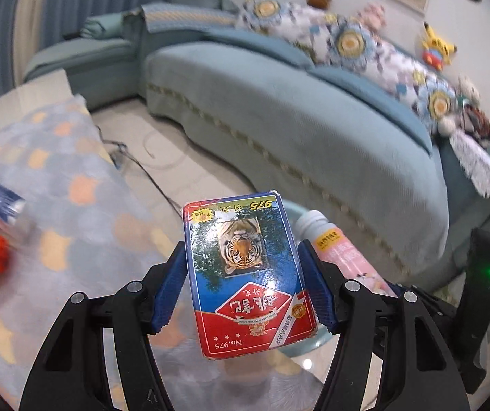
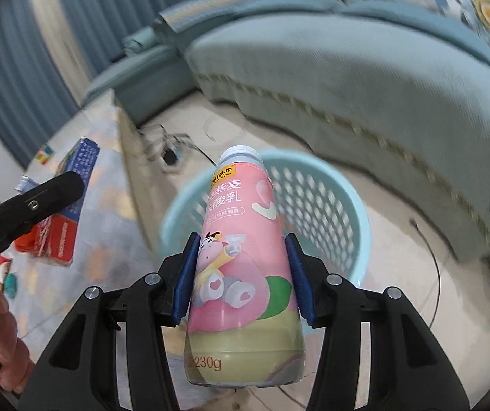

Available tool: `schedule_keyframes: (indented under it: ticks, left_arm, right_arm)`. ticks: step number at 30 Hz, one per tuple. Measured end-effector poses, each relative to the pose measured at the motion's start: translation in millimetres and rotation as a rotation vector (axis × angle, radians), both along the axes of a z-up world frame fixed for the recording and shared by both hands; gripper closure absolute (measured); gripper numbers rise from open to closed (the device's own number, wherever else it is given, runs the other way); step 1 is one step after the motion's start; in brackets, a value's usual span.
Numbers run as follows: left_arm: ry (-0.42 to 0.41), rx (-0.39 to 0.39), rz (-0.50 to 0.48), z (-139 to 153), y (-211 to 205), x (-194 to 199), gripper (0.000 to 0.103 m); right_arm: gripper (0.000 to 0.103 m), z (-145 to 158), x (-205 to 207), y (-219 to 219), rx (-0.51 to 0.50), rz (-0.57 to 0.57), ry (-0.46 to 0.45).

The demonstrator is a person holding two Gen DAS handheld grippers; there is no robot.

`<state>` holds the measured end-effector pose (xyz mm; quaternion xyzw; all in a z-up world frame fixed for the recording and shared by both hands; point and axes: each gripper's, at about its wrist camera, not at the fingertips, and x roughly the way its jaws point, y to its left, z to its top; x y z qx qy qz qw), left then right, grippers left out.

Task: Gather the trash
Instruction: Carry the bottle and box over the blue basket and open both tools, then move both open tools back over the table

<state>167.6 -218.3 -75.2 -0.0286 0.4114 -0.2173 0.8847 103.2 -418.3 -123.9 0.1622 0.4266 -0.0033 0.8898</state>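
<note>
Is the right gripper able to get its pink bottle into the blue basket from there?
Probably yes. The right gripper is clamped on the pink bottle, and the blue basket stands open-topped on the floor right behind it. Nothing sits between them; the left gripper with its card box is off to the side.

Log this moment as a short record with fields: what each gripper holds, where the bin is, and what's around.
left gripper: shut on the playing-card box, tiger picture on it
right gripper: shut on the pink yogurt bottle, white cap on
bin: light blue basket on the floor, just beyond the bottle
table: patterned cloth
background: blue sofa
</note>
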Motion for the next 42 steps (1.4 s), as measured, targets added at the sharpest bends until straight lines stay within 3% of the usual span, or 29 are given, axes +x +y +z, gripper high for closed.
schedule_keyframes:
  ticks: [4, 7, 16, 23, 29, 34, 39, 42]
  left_arm:
    - [0.079, 0.057, -0.043, -34, -14, 7, 0.040]
    - [0.111, 0.083, -0.062, -46, -19, 10, 0.038]
    - [0.143, -0.004, -0.054, -42, -7, 10, 0.025]
    - [0.131, -0.021, -0.042, -37, 0, 6, 0.025]
    - [0.081, -0.033, -0.024, -16, 20, -5, 0.025]
    - [-0.002, -0.067, 0.031, 21, 59, -20, 0.025]
    - [-0.080, -0.084, 0.148, 53, 127, -42, 0.025]
    - [-0.108, -0.061, 0.274, 61, 178, -57, 0.025]
  right_arm:
    - [0.057, -37, 8, -6, 0.026, -0.031, 0.114]
    - [0.057, -53, 7, -7, 0.053, -0.041, 0.148]
    - [0.057, -42, 3, -8, 0.099, -0.060, 0.130]
    - [0.057, -41, -3, 1, 0.100, -0.037, 0.128]
    - [0.057, -13, -8, 28, 0.080, 0.028, 0.031]
    - [0.057, 25, -10, 69, 0.025, 0.119, -0.073]
    - [0.050, 53, -9, 123, 0.018, 0.243, -0.150]
    - [0.050, 65, -6, 163, 0.014, 0.325, -0.181]
